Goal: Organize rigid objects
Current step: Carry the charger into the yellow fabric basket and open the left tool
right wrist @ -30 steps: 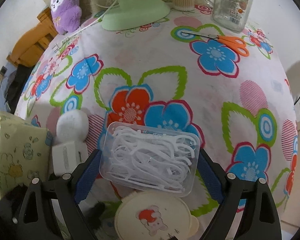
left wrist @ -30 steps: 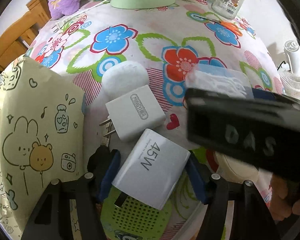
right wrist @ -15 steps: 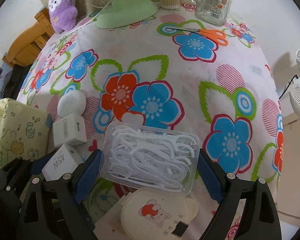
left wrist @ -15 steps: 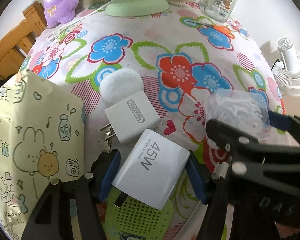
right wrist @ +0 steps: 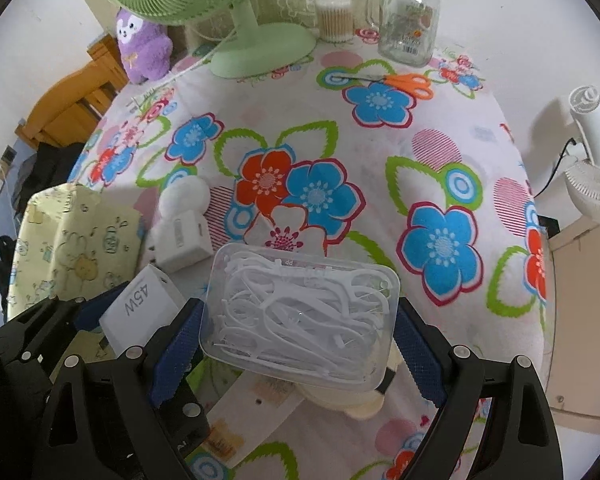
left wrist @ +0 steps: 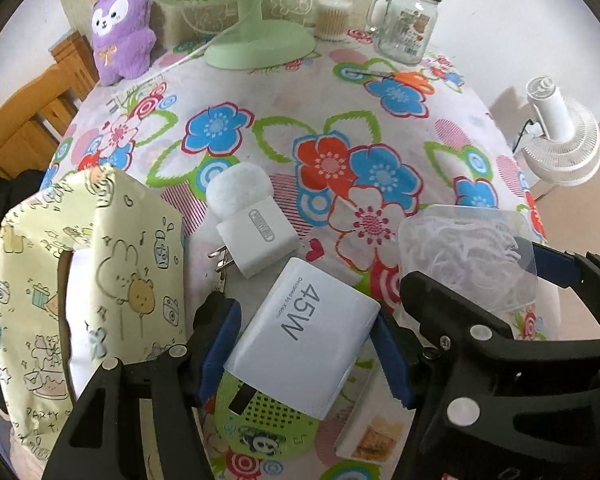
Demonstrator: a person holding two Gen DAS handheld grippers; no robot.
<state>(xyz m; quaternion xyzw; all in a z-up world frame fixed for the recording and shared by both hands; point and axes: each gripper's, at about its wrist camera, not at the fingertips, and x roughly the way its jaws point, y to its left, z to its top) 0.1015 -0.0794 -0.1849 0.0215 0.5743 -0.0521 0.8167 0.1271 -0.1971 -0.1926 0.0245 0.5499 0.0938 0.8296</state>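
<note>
My left gripper (left wrist: 304, 344) is shut on a white 45W charger (left wrist: 304, 332), held above the floral table. My right gripper (right wrist: 300, 320) is shut on a clear box of white floss picks (right wrist: 300, 316), also held in the air; the box shows at the right of the left wrist view (left wrist: 468, 256). The 45W charger shows at the left of the right wrist view (right wrist: 140, 304). A smaller white plug charger (left wrist: 256, 240) and a white round puff (left wrist: 236, 188) lie on the cloth beside a yellow cartoon-print bag (left wrist: 100, 272).
A green perforated case (left wrist: 260, 428) and a white card (left wrist: 368, 428) lie under the left gripper. A round cream tin (right wrist: 348, 400) lies under the floss box. At the back stand a green fan (right wrist: 260, 44), glass jar (right wrist: 408, 24), cotton swabs (right wrist: 334, 20), orange scissors (right wrist: 408, 82), and purple plush (right wrist: 142, 48).
Both grippers have pulled back and risen with their loads, so more of the table shows. The right gripper with the floss box moved from across the left view to its right side.
</note>
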